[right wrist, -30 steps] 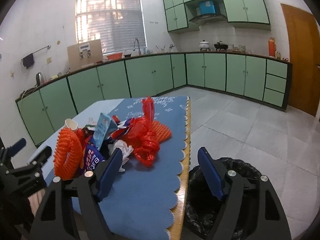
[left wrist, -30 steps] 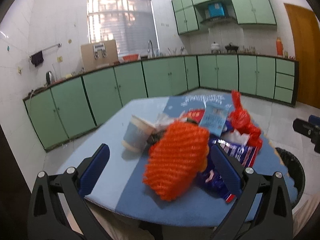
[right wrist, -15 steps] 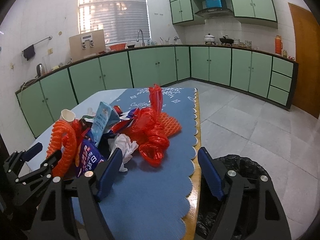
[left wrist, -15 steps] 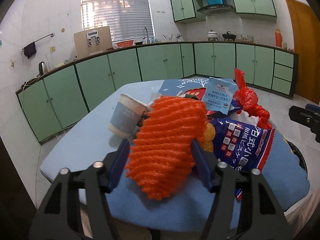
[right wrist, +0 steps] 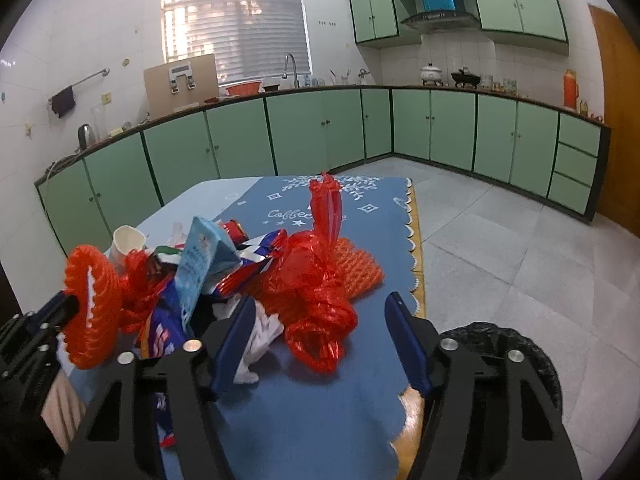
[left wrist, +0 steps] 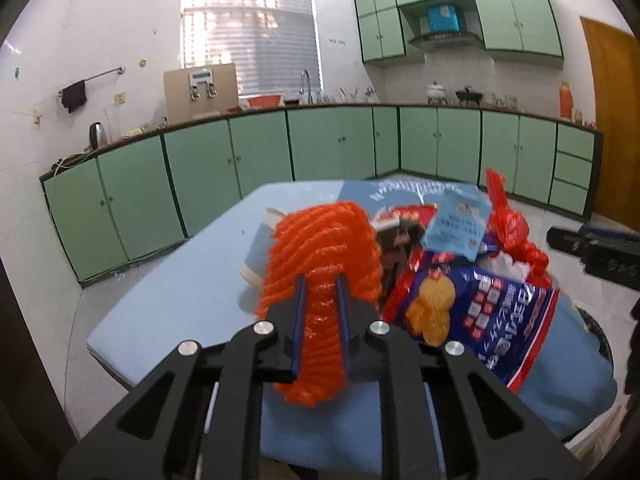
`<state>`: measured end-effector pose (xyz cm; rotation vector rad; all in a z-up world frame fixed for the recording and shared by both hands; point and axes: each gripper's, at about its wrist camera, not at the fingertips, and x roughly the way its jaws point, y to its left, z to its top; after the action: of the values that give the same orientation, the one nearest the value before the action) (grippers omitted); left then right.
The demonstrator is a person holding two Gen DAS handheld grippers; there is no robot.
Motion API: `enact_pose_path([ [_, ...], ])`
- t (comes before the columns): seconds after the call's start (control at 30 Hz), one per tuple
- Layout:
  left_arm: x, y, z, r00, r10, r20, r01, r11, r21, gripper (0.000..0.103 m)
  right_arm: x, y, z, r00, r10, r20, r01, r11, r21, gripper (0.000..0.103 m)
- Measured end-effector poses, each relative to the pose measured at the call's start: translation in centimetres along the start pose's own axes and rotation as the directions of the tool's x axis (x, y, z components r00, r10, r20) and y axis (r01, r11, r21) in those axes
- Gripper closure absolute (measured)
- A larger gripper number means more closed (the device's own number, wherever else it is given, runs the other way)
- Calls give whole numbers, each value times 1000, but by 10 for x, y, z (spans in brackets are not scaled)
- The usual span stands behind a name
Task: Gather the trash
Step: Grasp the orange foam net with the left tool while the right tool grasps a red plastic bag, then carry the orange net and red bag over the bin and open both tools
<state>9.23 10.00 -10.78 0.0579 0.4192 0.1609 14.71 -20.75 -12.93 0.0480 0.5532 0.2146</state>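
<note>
Here, low in the frame's centre, our left gripper (left wrist: 322, 312) is closing, its blue pads pinching the orange foam net sleeve (left wrist: 320, 264) at the near edge of the trash heap on the blue tablecloth (right wrist: 320, 412). Our right gripper (right wrist: 320, 336) is narrowing too, fingers still spread around the crumpled red plastic bag (right wrist: 320, 300) without touching it. The black-lined bin (right wrist: 516, 356) sits lower right.

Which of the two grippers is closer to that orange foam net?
Left. The left gripper has its jaws closing on the orange foam net; the right gripper hangs apart, beside the pile.
</note>
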Motion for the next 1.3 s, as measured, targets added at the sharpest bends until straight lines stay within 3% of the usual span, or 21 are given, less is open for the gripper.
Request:
enact_pose_path([
  [0.33, -13, -8, 32, 992, -16, 129, 20, 999, -35, 91, 43, -4, 1, 994, -40, -97, 41, 999, 14, 52],
  [0.6, 2, -20, 37, 988, -47, 145, 53, 998, -33, 91, 59, -9, -7, 988, -2, -154, 10, 999, 48, 75],
  [0.77, 1, -27, 45, 983, -57, 176, 63, 998, -30, 91, 48, -13, -4, 992, 51, -113, -43, 996, 72, 85],
  [1.0, -10, -42, 56, 969, -96, 229, 102, 995, -15, 91, 9, -26, 15, 993, 114, 0, -114, 985, 128, 86],
  [1.17, -15, -72, 67, 948, -188, 255, 194, 981, 2, 91, -13, -46, 22, 996, 71, 54, -78, 986, 145, 86],
  [1.3, -21, -109, 73, 919, -295, 260, 301, 954, 19, 91, -34, -81, 19, 997, -29, 75, 16, 984, 175, 86],
])
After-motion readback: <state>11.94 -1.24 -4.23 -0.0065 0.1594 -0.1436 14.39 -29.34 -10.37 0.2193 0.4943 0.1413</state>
